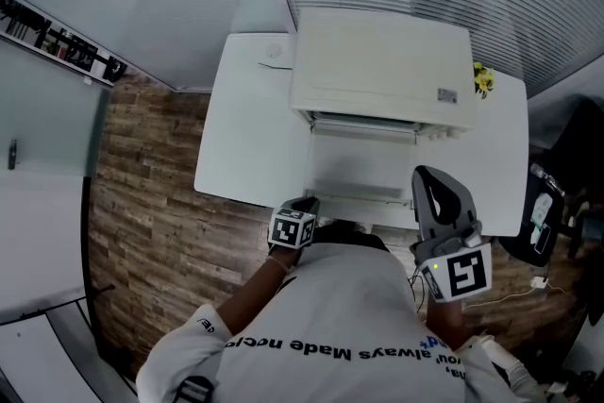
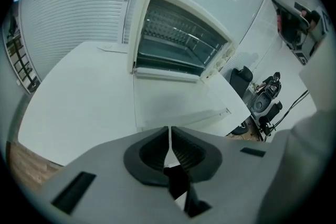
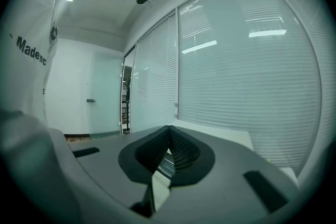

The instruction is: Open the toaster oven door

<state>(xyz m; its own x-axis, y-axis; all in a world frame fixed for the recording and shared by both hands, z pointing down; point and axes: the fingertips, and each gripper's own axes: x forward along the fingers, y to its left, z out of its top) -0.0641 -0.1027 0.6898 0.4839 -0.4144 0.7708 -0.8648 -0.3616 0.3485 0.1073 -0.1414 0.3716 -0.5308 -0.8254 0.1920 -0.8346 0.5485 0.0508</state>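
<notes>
The cream toaster oven (image 1: 382, 66) stands at the back of the white table (image 1: 245, 127). Its glass door (image 1: 363, 167) lies folded down flat toward me, and the left gripper view looks into the oven's open cavity (image 2: 178, 34) over the lowered door (image 2: 178, 99). My left gripper (image 1: 307, 203) sits at the table's near edge, just left of the door's front edge. Its jaws are shut with nothing between them (image 2: 169, 128). My right gripper (image 1: 436, 179) is held up at the door's right corner, pointing at the window blinds, shut and holding nothing (image 3: 169, 127).
A small yellow object (image 1: 484, 78) sits behind the oven's right side. Dark equipment and cables (image 1: 552, 212) stand on the floor to the table's right. Window blinds close off the back. Wood flooring (image 1: 151, 203) lies to the left.
</notes>
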